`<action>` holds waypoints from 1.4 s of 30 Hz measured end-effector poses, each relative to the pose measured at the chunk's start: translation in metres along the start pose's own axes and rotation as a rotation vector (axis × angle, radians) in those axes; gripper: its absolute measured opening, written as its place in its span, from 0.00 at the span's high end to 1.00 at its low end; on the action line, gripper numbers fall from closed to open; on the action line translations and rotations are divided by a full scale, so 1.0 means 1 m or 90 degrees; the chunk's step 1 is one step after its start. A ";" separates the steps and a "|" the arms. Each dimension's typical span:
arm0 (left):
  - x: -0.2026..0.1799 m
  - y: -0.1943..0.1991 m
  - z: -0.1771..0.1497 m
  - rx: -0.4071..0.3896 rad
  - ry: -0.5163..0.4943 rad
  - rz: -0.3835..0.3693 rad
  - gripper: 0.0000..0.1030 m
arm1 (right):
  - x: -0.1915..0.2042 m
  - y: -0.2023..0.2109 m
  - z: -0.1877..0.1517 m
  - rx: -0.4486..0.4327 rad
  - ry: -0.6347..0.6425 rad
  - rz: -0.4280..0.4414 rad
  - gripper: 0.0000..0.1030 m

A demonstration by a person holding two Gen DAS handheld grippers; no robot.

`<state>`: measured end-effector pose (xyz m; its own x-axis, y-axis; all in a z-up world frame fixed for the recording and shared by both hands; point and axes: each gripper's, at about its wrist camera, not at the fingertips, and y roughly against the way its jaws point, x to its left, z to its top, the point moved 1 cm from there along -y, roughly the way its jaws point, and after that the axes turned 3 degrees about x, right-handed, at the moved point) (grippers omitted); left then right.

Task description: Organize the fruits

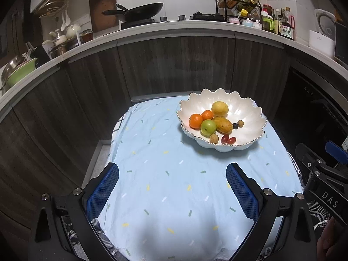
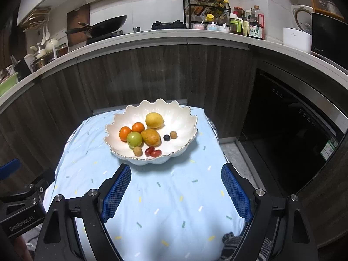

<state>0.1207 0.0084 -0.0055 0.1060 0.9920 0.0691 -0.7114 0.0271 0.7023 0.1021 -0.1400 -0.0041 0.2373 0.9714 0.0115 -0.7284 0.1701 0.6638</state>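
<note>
A white scalloped bowl (image 1: 250, 117) (image 2: 178, 117) stands on a small table with a light blue cloth (image 1: 174, 184) (image 2: 169, 195). In it lie a lemon (image 1: 220, 108) (image 2: 154, 120), two oranges (image 1: 195, 121) (image 2: 125, 133), a green apple (image 1: 208, 127) (image 2: 134, 139), a mango (image 1: 223, 125) (image 2: 151, 137), red grapes (image 1: 228, 139) (image 2: 153, 151), a blueberry (image 2: 166, 138) and small brown fruits (image 1: 213, 138) (image 2: 137, 151). My left gripper (image 1: 172, 173) is open and empty over the cloth, in front and left of the bowl. My right gripper (image 2: 176, 174) is open and empty just in front of the bowl.
Dark wood cabinets (image 1: 174, 65) rise behind the table. The counter above carries a wok (image 1: 139, 12), a spice rack (image 1: 238, 2) and bottles (image 1: 287, 26). A dark appliance (image 2: 293, 134) stands at the right. The right gripper's body (image 1: 326, 180) shows at the left view's right edge.
</note>
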 end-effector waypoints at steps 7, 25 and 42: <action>0.002 0.014 -0.023 0.007 0.018 0.001 0.02 | -0.002 0.018 -0.016 -0.010 -0.008 0.002 0.17; 0.006 0.034 -0.051 -0.005 0.020 0.018 0.02 | -0.002 0.038 -0.038 -0.035 0.019 -0.012 0.17; 0.006 0.036 -0.052 -0.008 0.020 0.021 0.02 | -0.003 0.045 -0.038 -0.041 0.021 -0.011 0.17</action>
<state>0.0592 0.0219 -0.0165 0.0615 0.9957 0.0696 -0.7233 -0.0036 0.6905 0.0443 -0.1286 -0.0033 0.2298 0.9729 -0.0241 -0.7647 0.1958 0.6139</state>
